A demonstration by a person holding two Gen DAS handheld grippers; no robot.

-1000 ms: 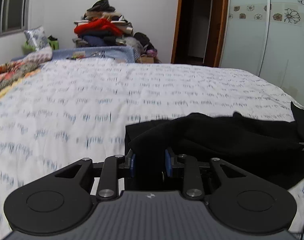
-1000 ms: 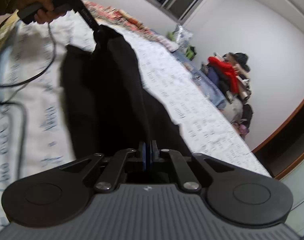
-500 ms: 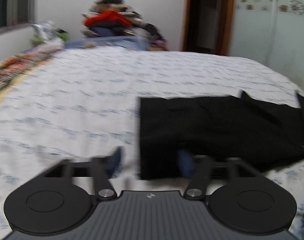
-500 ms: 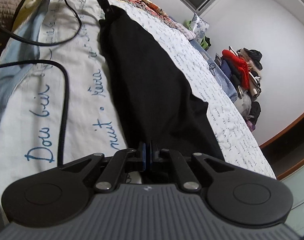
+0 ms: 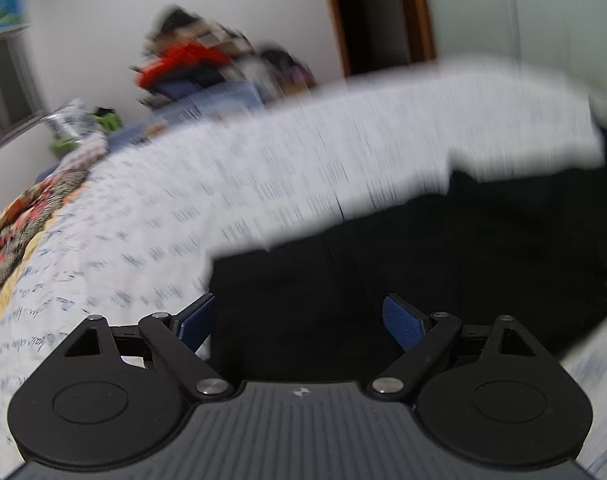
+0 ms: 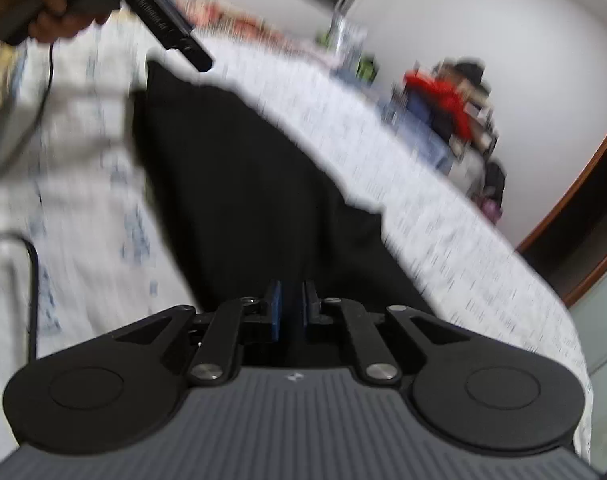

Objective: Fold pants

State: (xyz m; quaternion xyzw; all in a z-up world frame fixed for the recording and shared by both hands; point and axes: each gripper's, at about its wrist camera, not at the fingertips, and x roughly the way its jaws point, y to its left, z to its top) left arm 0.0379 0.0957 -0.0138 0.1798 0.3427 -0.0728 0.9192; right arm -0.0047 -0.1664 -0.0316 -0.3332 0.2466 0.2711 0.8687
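The black pants (image 5: 443,256) lie flat on the white patterned bedspread (image 5: 223,184). They also show in the right wrist view (image 6: 239,184), stretched along the bed. My left gripper (image 5: 299,320) is open wide, its blue pads apart, over the near end of the pants and holding nothing. In the right wrist view it (image 6: 195,54) hovers just above the far end of the pants. My right gripper (image 6: 290,308) has a small gap between its pads, with dark cloth behind; I cannot tell whether it still grips the pants.
A pile of clothes (image 5: 191,64) stands by the far wall, beside a wooden doorway (image 5: 379,16). A floral quilt (image 5: 11,232) lies along the bed's left edge. A black cable (image 6: 33,280) runs over the bedspread at the left of the right wrist view.
My left gripper opened and let go of the pants, which dropped flat on the bed. My right gripper's pads went from shut tight to slightly apart. Both views are now motion-blurred.
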